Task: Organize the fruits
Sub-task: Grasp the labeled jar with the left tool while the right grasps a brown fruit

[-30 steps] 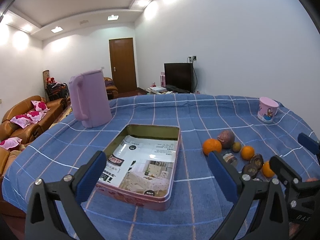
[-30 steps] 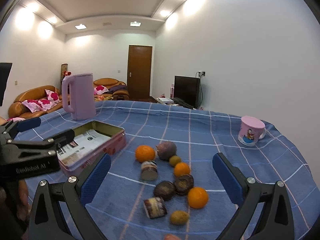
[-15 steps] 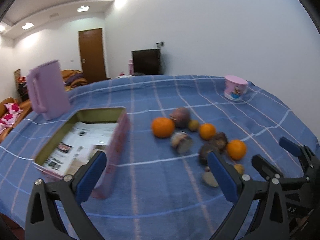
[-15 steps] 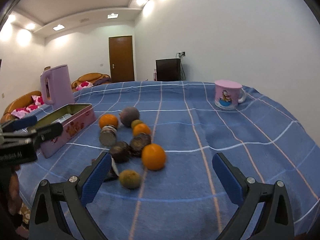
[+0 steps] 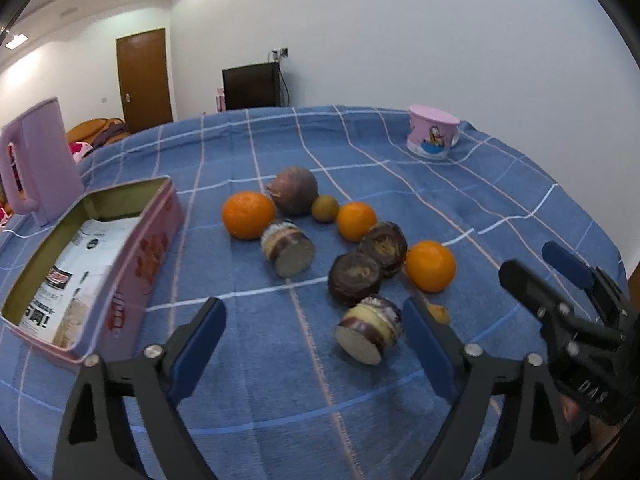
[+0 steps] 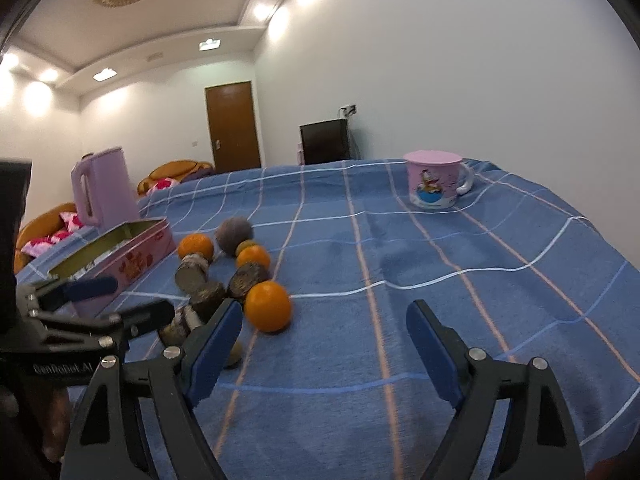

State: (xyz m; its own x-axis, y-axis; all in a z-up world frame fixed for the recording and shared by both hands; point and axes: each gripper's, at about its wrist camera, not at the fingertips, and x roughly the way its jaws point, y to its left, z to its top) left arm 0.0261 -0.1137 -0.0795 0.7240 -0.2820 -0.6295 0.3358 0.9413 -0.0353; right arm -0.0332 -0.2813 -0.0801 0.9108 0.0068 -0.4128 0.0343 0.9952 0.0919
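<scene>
Fruits (image 5: 340, 248) clustered mid-cloth (image 5: 460, 208): three glossy oranges (image 5: 248, 215), dark wrinkled rounds, cut halves. Tin (image 5: 120, 248) at 9 o'clock. Left gripper (image 5: 312, 344), right gripper (image 6: 324, 340): both spread, holding nothing.

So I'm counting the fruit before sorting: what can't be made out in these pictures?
- Small yellowish fruit: left wrist view, mostly hidden behind the left gripper finger.
- Same fruit, right wrist view: half hidden by the right gripper finger.
- Tin contents: near end cut off by its wall.
</scene>
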